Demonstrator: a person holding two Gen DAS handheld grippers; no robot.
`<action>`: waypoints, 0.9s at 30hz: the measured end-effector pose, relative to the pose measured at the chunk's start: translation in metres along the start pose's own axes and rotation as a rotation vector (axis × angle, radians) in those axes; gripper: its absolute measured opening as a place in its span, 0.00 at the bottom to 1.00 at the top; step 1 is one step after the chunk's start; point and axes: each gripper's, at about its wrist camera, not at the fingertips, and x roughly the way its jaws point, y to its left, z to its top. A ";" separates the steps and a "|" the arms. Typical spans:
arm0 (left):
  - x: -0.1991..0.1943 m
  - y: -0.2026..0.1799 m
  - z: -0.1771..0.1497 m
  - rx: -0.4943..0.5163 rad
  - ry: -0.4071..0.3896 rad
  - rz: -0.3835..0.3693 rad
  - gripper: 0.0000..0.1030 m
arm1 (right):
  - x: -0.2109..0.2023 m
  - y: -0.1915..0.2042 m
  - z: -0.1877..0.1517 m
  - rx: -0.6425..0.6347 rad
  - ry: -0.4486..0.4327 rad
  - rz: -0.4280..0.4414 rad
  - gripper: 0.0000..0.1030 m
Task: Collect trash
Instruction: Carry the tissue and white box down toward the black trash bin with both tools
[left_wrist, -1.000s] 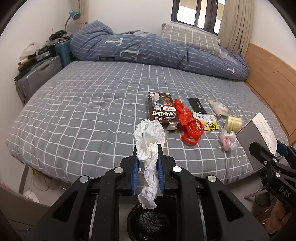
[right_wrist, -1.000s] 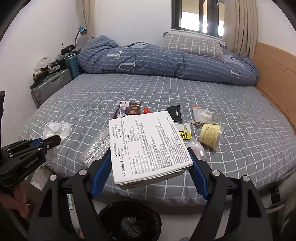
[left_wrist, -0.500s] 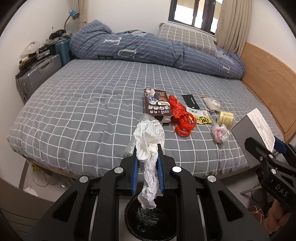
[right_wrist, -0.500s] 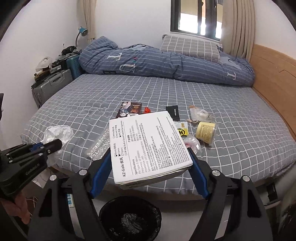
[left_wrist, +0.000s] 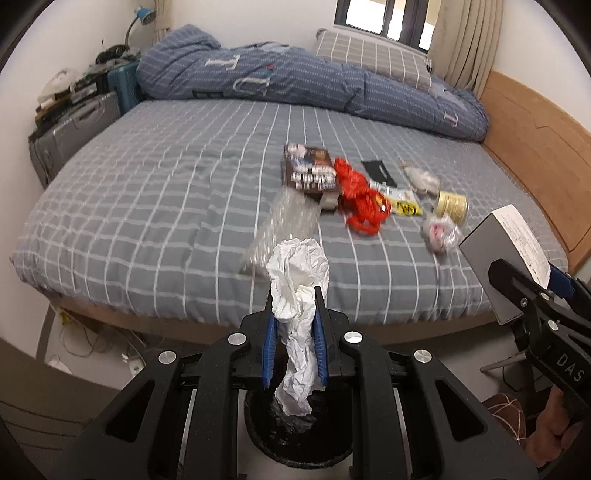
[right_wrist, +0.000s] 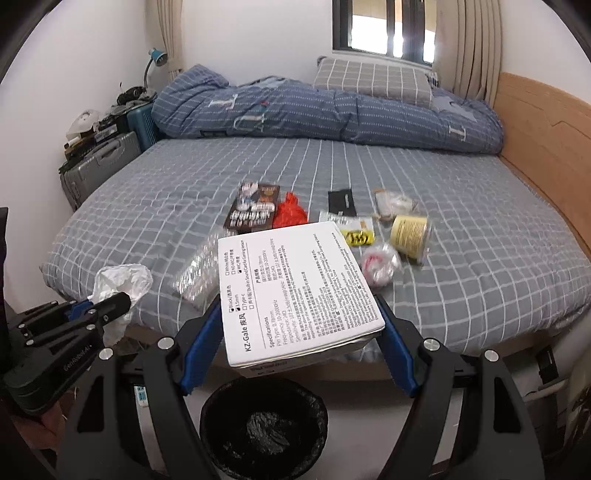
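Observation:
My left gripper (left_wrist: 294, 295) is shut on a crumpled white paper (left_wrist: 297, 273), which hangs above a black-lined trash bin (left_wrist: 295, 439) on the floor. My right gripper (right_wrist: 299, 310) is shut on a white printed box (right_wrist: 295, 291) and holds it above the same bin (right_wrist: 264, 424). Both are off the foot of the bed. The left gripper and its paper (right_wrist: 118, 280) show at the left of the right wrist view. The box (left_wrist: 498, 251) shows at the right of the left wrist view.
On the grey checked bed (left_wrist: 166, 206) lie a bubble-wrap piece (left_wrist: 284, 225), a dark snack box (left_wrist: 308, 170), a red plastic bag (left_wrist: 360, 199), a black card (left_wrist: 378, 171), a yellow wrapper (left_wrist: 404, 206), a tape roll (left_wrist: 452, 203) and clear wrappers (left_wrist: 437, 232). Suitcases (left_wrist: 70, 129) stand left.
Both grippers have pulled back from the bed with their loads. The bin now lies more fully under them, and the bubble wrap is uncovered in the left wrist view.

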 end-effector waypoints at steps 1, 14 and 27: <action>0.004 0.001 -0.007 0.000 0.012 0.002 0.16 | 0.002 0.001 -0.006 -0.002 0.010 -0.003 0.71; 0.054 0.025 -0.069 -0.024 0.141 0.021 0.16 | 0.051 0.012 -0.081 -0.021 0.152 -0.001 0.71; 0.118 0.048 -0.117 -0.032 0.268 0.042 0.16 | 0.125 0.015 -0.136 -0.016 0.325 0.008 0.71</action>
